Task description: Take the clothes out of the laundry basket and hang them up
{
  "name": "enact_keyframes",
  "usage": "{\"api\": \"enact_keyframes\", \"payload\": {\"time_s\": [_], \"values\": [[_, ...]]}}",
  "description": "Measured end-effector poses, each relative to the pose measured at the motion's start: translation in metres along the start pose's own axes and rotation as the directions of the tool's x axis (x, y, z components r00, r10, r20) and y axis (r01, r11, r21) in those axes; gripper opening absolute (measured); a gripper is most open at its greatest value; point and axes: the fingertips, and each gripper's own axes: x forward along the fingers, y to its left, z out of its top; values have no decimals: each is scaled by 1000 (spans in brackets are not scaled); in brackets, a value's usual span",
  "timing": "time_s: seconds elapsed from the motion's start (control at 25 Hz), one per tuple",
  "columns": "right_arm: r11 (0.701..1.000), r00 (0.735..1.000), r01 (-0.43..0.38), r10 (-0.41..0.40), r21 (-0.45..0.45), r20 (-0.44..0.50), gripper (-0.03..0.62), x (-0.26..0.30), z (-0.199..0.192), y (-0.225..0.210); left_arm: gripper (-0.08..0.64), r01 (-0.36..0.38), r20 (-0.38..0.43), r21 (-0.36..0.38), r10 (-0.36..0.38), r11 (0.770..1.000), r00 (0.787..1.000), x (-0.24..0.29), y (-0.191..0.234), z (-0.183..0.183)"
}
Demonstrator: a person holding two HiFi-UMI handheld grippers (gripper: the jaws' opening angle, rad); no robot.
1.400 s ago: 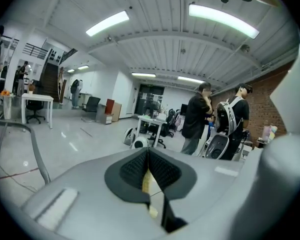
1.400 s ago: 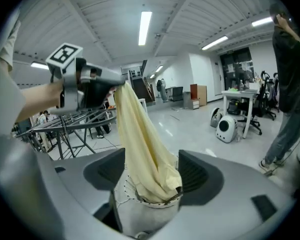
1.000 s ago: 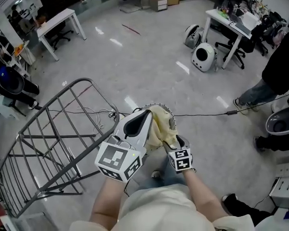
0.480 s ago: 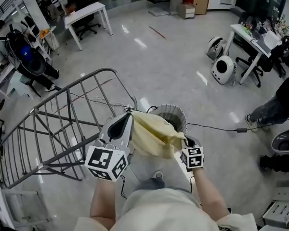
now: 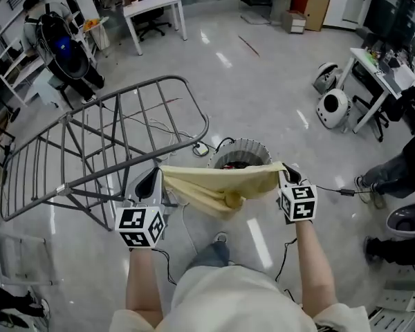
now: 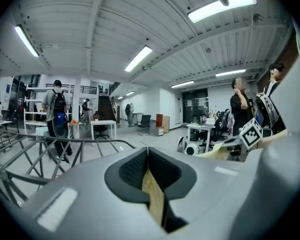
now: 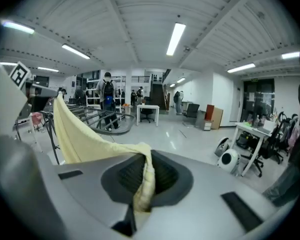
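Note:
A pale yellow cloth point(image 5: 218, 183) hangs stretched between my two grippers, sagging in the middle above the round grey laundry basket point(image 5: 241, 153). My left gripper point(image 5: 156, 179) is shut on the cloth's left end; a thin strip of cloth point(image 6: 153, 194) shows between its pads. My right gripper point(image 5: 284, 172) is shut on the right end, where bunched cloth point(image 7: 144, 180) fills the jaws. The grey wire drying rack point(image 5: 104, 133) stands just left of the left gripper. From the right gripper view the cloth point(image 7: 85, 136) runs up and left toward the left gripper's marker cube point(image 7: 20, 74).
A black cable point(image 5: 335, 190) runs across the floor by the basket. White tables point(image 5: 152, 9) stand at the back, and a desk with white round devices point(image 5: 332, 106) at the right. A person point(image 5: 401, 164) stands at the right edge, and another person point(image 6: 57, 116) beyond the rack.
The grippers have drawn apart, the left one leftward toward the rack. The bunched cloth is now spread taut between them, and the right gripper has taken hold of its end and risen.

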Motion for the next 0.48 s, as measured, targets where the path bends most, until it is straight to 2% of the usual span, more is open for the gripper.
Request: {"api": "enact_keyframes", "payload": {"time_s": [0.24, 0.48], "values": [[998, 995, -52, 54, -30, 87, 11, -23, 64, 18, 15, -110, -27, 0, 110, 994, 994, -63, 11, -33], [981, 982, -97, 122, -169, 144, 11, -38, 118, 66, 15, -207, -18, 31, 208, 978, 978, -115, 37, -41]]}}
